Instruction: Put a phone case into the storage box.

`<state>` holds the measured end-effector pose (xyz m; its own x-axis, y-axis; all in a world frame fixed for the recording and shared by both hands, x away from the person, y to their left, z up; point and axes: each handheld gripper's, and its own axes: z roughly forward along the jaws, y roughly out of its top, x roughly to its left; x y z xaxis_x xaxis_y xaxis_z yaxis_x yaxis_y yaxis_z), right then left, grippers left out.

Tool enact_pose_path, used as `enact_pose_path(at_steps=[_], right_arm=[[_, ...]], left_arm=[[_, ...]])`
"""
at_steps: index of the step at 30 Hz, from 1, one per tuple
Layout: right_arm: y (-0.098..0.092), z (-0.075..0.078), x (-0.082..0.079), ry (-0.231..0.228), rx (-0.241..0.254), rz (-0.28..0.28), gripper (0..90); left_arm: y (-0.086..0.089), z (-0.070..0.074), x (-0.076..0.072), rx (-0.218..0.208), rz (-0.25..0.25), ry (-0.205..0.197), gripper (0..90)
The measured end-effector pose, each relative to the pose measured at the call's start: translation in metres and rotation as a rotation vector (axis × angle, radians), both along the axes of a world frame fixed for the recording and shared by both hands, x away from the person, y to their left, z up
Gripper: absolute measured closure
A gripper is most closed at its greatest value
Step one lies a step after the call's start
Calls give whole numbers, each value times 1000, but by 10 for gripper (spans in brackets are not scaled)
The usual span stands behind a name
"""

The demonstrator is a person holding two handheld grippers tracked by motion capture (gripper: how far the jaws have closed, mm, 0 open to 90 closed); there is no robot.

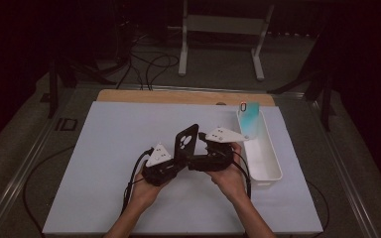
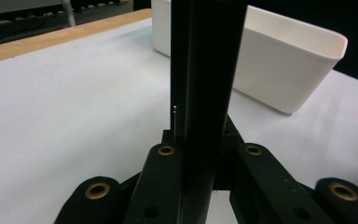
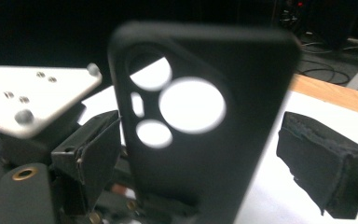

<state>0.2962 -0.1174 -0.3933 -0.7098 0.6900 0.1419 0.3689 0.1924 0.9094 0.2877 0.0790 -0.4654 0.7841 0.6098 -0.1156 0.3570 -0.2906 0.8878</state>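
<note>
Both tools at the black phone case point(image 1: 186, 141): left tool point(image 1: 176, 161) clamps it upright, right tool point(image 1: 198, 148) wide apart. Next, judging: right closes on case.

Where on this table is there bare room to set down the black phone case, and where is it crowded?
Free: the white mat left of the left gripper, up to the wooden edge; also the strip nearest the person. Crowded: the middle, where both grippers meet at the phone case, and the right side by the white bin.

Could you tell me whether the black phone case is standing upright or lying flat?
Upright: the phone case stands on end above the table, clamped in the left gripper.
</note>
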Motion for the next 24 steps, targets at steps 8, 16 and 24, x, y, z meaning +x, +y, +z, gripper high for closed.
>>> enact_pose_path(at_steps=[8,16,24], right_arm=[[5,4,3,15,29,-23,120],[8,7,5,37,54,-42,102],[8,6,7,39,54,-38,106]], left_arm=[[-1,-2,-1,-18,-5,9,850],[-7,-4,-4,-14,-26,-2,850],[-7,-5,-4,-19,-34,6,848]])
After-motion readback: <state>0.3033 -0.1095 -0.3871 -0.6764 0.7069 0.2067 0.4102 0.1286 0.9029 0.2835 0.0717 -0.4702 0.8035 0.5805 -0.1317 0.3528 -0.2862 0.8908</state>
